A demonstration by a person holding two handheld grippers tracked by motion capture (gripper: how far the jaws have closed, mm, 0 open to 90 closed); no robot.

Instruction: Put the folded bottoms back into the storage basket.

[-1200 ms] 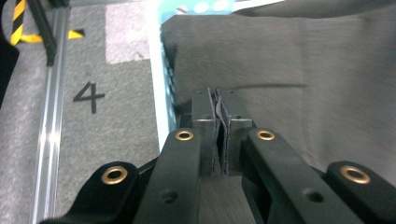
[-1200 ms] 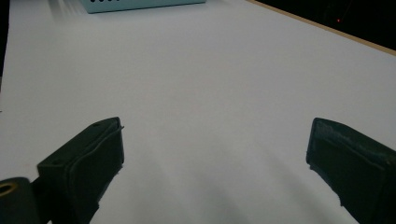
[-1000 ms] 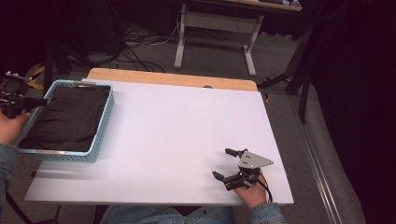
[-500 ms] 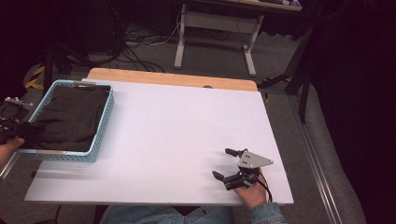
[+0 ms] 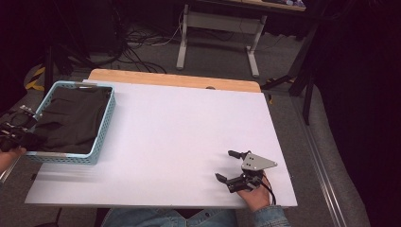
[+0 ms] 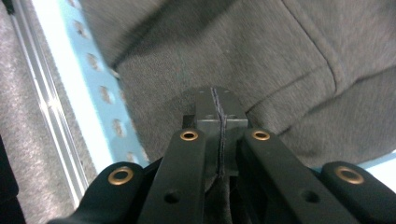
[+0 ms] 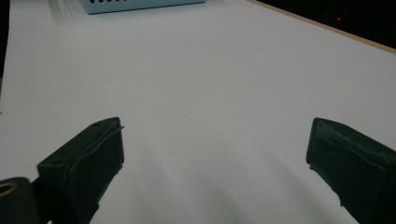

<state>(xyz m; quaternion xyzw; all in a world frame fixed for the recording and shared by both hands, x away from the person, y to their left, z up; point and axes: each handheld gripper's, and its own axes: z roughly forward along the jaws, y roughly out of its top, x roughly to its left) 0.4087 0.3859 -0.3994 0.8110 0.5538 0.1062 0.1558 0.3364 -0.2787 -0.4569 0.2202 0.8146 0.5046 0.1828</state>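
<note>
High view: a light blue perforated basket (image 5: 101, 137) stands at the left end of the white table (image 5: 179, 127). A dark grey garment (image 5: 71, 120) lies folded inside it and covers the bottom. The left gripper (image 5: 23, 135) is at the basket's near left corner, over the rim, its tip at the garment's edge. The right gripper (image 5: 227, 165) lies near the table's front right corner, held by a hand (image 5: 255, 196), well apart from the basket; its two jaws stand spread with bare table between them.

Left gripper view: the two black jaws meet along a thin seam, fully closed. Dark fabric shows in the narrow slit between the arms, so the jaws appear to pinch a fold of the garment (image 6: 280, 70); how much cloth is caught cannot be told. The grey cloth, with a stitched seam and folds, lies directly beyond the tip. The basket's blue wall (image 6: 84, 93) runs down the left.

Right gripper view: both pads (image 7: 93, 158) stand wide apart, nothing between them, over the bare white table (image 7: 210, 93). A corner of the basket (image 7: 140, 4) shows at the top edge.
</note>
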